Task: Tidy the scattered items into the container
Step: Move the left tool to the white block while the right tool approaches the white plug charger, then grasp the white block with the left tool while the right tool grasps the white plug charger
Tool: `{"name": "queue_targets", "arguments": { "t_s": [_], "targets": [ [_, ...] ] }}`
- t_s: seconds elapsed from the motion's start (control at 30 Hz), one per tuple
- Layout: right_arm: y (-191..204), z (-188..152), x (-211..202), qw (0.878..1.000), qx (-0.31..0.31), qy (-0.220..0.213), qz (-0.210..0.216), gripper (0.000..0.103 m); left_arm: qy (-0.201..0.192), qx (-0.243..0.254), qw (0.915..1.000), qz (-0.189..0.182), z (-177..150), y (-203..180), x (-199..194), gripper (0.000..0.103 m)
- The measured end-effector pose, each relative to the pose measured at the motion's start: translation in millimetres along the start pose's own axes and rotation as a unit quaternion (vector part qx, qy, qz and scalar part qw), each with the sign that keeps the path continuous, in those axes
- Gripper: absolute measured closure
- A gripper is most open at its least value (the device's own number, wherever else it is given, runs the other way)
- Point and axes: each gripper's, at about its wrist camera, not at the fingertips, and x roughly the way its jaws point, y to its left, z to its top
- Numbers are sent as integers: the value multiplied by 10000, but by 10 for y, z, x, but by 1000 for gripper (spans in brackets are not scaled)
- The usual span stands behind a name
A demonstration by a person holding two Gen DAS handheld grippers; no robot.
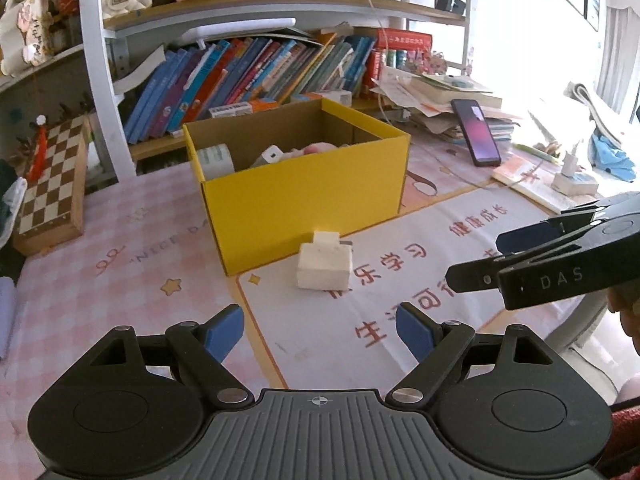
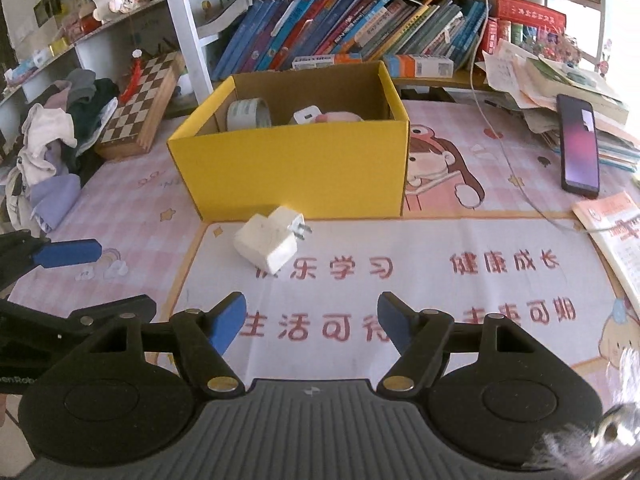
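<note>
I am holding my left tongs point(image 1: 320, 330) and right tongs point(image 2: 312, 322) apart and empty, over the counter point(image 2: 440, 240), facing the charger point(image 2: 269, 245) lying beside the box point(image 2: 292, 168).

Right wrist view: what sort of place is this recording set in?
Probably a child's study desk at home: a shelf of leaning books, a cartoon desk mat with Chinese study slogans, and a chessboard nearby.

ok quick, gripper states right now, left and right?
Left gripper: open, holding nothing; the white charger lies on the mat ahead of it.
Right gripper: open, holding nothing.
</note>
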Motion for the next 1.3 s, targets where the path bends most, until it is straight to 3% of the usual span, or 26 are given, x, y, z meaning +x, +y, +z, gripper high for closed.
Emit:
{"name": "queue_targets", "arguments": {
  "t_s": [0.23, 0.4, 0.97, 1.3],
  "targets": [
    [-35, -148, -66, 9997, 156, 82, -175, 31, 54, 57, 9999, -151, -60, -83, -4, 18],
    [-68, -106, 8, 9997, 115, 63, -215, 31, 103, 10, 9999, -53, -35, -87, 73, 18],
    [-260, 375, 528, 9995, 91, 119, 263, 31, 292, -111, 9983, 492, 195, -76, 563, 18],
    [-401, 598, 827, 9976, 230, 318, 575, 31, 474, 130, 9977, 472, 376, -147, 1082, 19]
  ]
}}
